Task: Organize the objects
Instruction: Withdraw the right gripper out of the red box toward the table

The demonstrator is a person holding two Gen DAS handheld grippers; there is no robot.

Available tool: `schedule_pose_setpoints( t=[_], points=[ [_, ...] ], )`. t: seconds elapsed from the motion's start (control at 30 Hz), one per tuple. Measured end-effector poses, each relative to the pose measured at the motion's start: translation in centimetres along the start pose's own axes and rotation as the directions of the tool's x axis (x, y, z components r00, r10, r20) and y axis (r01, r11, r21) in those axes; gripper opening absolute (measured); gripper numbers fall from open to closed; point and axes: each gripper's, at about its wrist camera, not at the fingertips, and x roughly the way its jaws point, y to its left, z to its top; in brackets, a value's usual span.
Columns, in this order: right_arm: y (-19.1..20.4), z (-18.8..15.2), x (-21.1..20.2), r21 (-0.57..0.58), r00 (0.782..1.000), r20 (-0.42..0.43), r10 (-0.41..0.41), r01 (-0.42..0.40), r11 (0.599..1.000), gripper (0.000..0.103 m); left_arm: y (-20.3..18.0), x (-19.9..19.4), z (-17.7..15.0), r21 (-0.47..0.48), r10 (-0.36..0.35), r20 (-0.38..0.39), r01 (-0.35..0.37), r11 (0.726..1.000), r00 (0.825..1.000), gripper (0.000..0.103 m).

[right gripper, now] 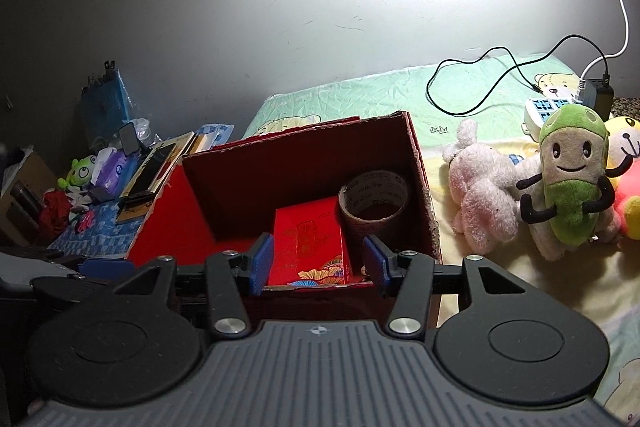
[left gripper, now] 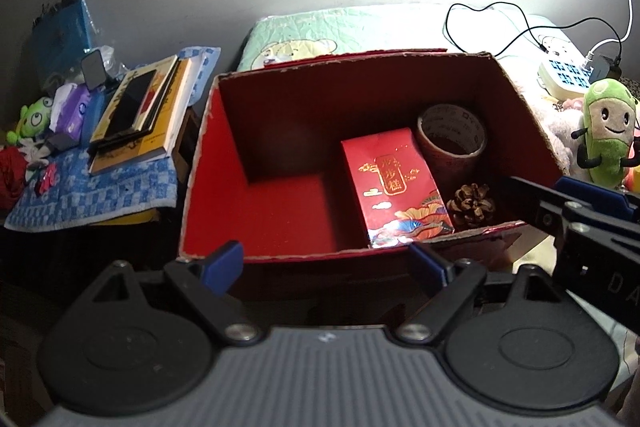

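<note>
Both claws, left (left gripper: 326,263) and right (right gripper: 318,263), hang wide open and empty before the cardboard box (right gripper: 430,211); green plush toy (right gripper: 572,179) on the bed beside it looks soft, light, probably best pinched mid-body.

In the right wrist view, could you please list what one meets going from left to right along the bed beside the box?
Cardboard box → pink plush toy → green plush toy → yellow and red plush toy.
</note>
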Motion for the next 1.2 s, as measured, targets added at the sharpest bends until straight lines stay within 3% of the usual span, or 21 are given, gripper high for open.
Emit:
schedule_pose_setpoints(
  t=[0.17, 0.37, 0.6, 1.2],
  points=[
    [-1.4, -0.5, -0.8, 0.019, 0.996, -0.080, 0.048, -0.047, 0.999, 0.052, -1.4, -0.3, -1.4, -0.009, -0.007, -0.050, 0.007, 1.000, 0.999, 0.089],
    [-3.0, -1.9, -1.1, 0.024, 0.988, -0.153, 0.034, -0.031, 0.999, 0.052, -3.3, 0.4, -3.3, -0.023, -0.003, -0.133, 0.000, 1.000, 0.991, 0.091],
    [-3.7, -3.0, -1.0, 0.027, 0.974, -0.222, 0.033, -0.028, 0.999, 0.052, -4.5, 0.2, -4.7, -0.012, 0.023, -0.177, -0.026, 1.000, 0.984, 0.092],
    [-4.0, -5.2, 0.6, 0.039, 0.911, -0.411, 0.030, -0.015, 0.999, 0.053, -5.1, 1.9, -7.2, -0.032, -0.025, -0.305, 0.016, 0.999, 0.952, 0.093]
  ],
)
